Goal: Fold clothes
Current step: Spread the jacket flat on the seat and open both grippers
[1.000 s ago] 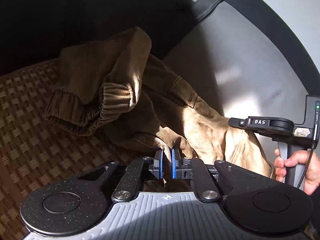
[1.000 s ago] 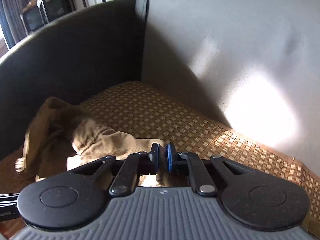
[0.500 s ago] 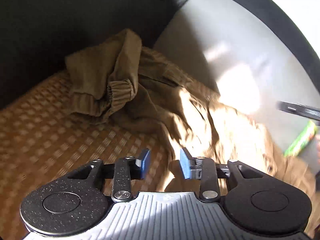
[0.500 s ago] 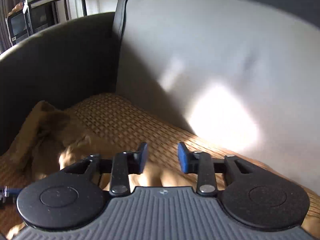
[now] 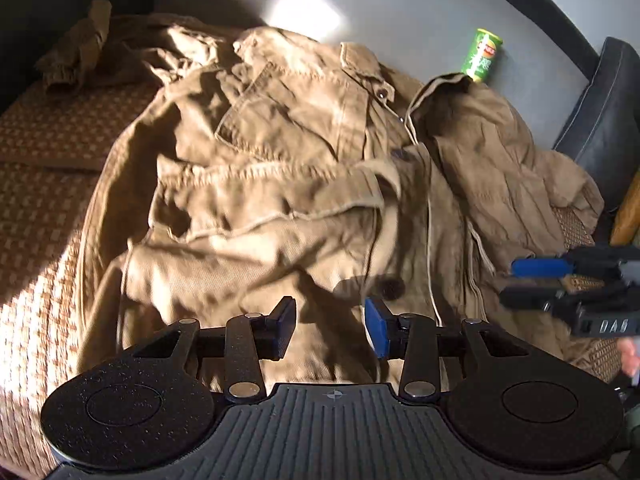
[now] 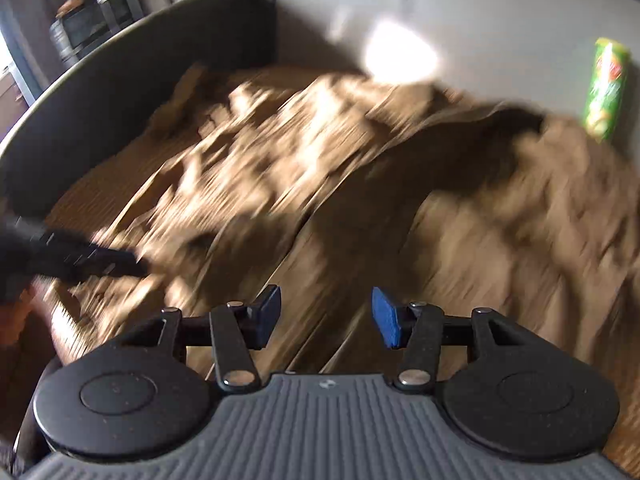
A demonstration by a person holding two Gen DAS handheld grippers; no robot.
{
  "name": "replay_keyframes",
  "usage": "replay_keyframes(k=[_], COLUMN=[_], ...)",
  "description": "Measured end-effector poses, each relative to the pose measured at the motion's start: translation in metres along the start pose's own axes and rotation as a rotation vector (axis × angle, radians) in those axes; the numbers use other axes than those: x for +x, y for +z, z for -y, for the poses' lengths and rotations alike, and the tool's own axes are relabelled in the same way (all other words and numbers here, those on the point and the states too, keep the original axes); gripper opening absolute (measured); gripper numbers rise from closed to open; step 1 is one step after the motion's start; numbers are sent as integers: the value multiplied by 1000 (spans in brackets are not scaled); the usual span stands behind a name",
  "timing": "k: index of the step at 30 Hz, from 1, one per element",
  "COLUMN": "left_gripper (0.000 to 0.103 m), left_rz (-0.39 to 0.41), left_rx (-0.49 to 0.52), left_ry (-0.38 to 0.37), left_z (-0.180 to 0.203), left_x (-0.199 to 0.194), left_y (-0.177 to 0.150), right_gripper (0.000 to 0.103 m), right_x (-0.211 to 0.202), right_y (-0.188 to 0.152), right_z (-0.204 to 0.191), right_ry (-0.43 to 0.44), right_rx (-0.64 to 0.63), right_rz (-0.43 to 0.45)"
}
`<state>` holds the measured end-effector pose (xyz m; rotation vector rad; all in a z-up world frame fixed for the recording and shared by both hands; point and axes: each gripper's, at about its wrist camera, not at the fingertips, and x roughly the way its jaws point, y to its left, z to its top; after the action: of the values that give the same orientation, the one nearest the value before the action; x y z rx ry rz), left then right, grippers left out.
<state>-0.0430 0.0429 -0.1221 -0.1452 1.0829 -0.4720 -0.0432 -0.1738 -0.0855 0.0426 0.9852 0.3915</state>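
A tan jacket [image 5: 288,168] lies spread and rumpled across the woven seat [image 5: 36,184] of a sofa, front side up, with its hood [image 5: 492,152] to the right and one cuffed sleeve [image 5: 76,48] at the far left. My left gripper [image 5: 330,326] is open and empty, held above the jacket's lower edge. My right gripper [image 6: 325,314] is open and empty too; it also shows at the right of the left wrist view [image 5: 532,284]. The right wrist view is blurred by motion; the jacket [image 6: 360,184] fills it.
A green cylindrical snack can [image 5: 482,54] lies against the grey sofa back [image 5: 420,4], just behind the hood; it also shows in the right wrist view [image 6: 606,88]. A dark armrest [image 6: 132,92] bounds the left side, a dark cushion [image 5: 604,108] the right.
Both grippers were shut on the jacket one second ago; they have opened, let go of it and pulled back and up. The jacket now lies spread out on the seat.
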Motion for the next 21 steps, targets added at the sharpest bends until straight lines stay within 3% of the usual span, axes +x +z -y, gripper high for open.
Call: replay_keyframes(k=[4,8,10,14,17,19,21], left_gripper=[58,63,63,63,63,66,66], left_rz=[2,18,20,-1,-17,-28,-38], left_rx=[-16,-27,-40,17,61,89,118], left_ry=[17,14,-5,-31,-49,-62,-74], left_z=[9,17,21,27,33,36,39], left_x=[-7,-11,-10,-11,-12,-12,-12], left_y=[-21,-26,-25,-31,-36,-39,-42], right_gripper=[56,59,59,57,54,44,42], right_x=[-5,-42,-50,-48,-36,-28,-26], right_y=[-56,-89,-100,-112,-117,-119,-124], right_z=[-36,-47,-52,-79,-96,-97,-96], right_ry=[9,-123,-143,-106,-137,-158,-178], right_rx=[-28,-168,-250,-430,-593,-645,-690], right_rz=[-51,-4,-39,-105,-129,-168,-198])
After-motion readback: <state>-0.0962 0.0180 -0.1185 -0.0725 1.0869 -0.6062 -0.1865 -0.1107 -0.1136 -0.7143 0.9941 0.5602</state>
